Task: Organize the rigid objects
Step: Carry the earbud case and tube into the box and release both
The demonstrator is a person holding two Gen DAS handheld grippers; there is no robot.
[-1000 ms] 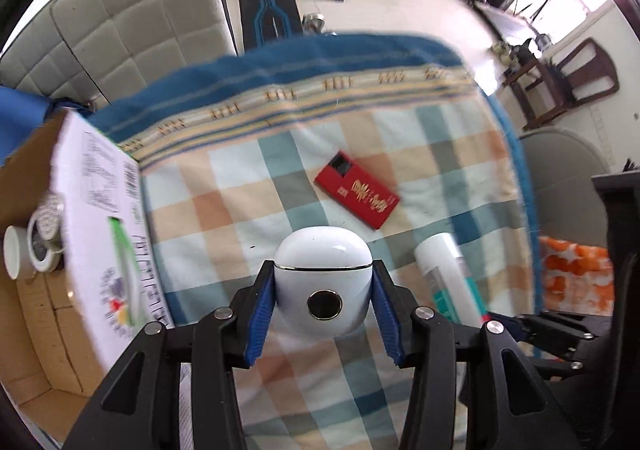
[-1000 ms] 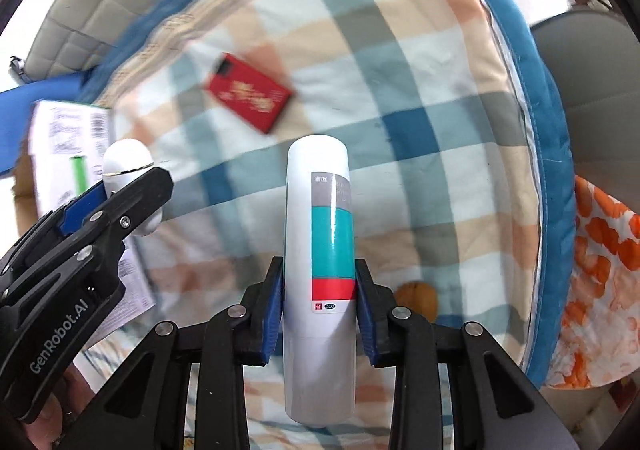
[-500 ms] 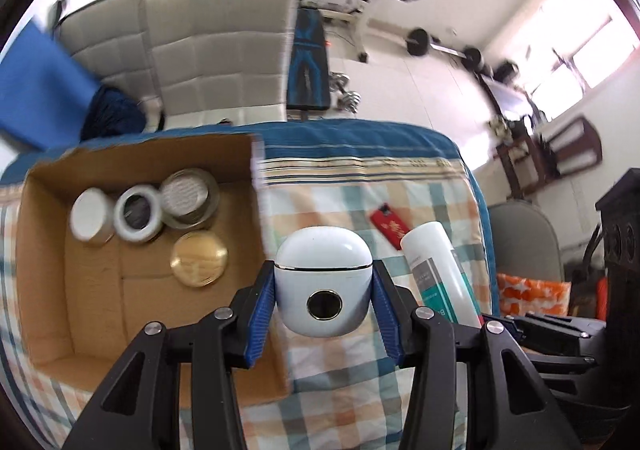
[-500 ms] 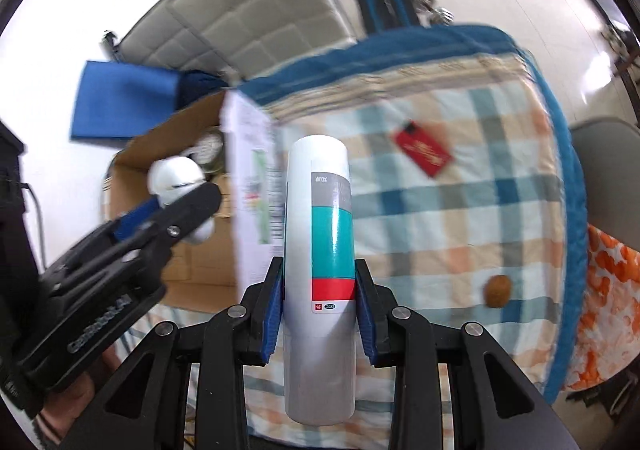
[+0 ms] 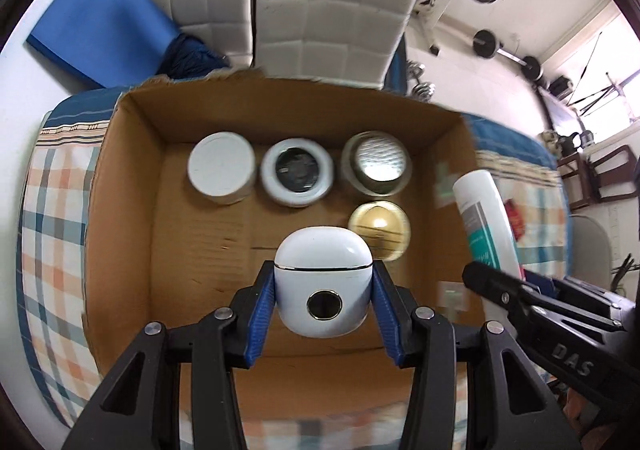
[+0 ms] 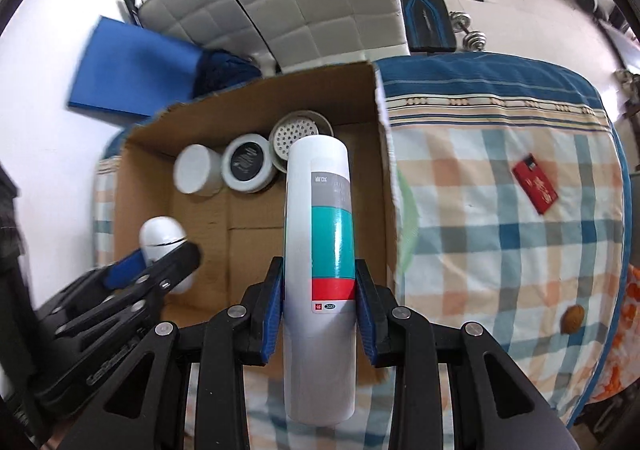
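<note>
My left gripper [image 5: 323, 300] is shut on a white rounded case [image 5: 324, 282] with a dark round button, hanging over the open cardboard box [image 5: 132, 217]. The same case [image 6: 162, 234] and left gripper [image 6: 158, 270] show at the left of the right wrist view. My right gripper [image 6: 320, 300] is shut on a tall white tube [image 6: 319, 234] with teal, grey and red bands, above the box's right part. That tube [image 5: 486, 217] appears by the box's right wall in the left wrist view. Several round jars [image 5: 297, 173] stand along the box's far wall.
The box [image 6: 248, 121] sits on a checked cloth [image 6: 500, 217] over a bed. A red flat packet [image 6: 536, 183] and a small brown nut [image 6: 573, 318] lie on the cloth to the right. A grey padded headboard [image 5: 320, 17], a blue mat [image 5: 100, 25] and gym weights lie beyond.
Both grippers have travelled left from above the checked cloth to above the cardboard box, each keeping its object. The red packet is now far off to the right.
</note>
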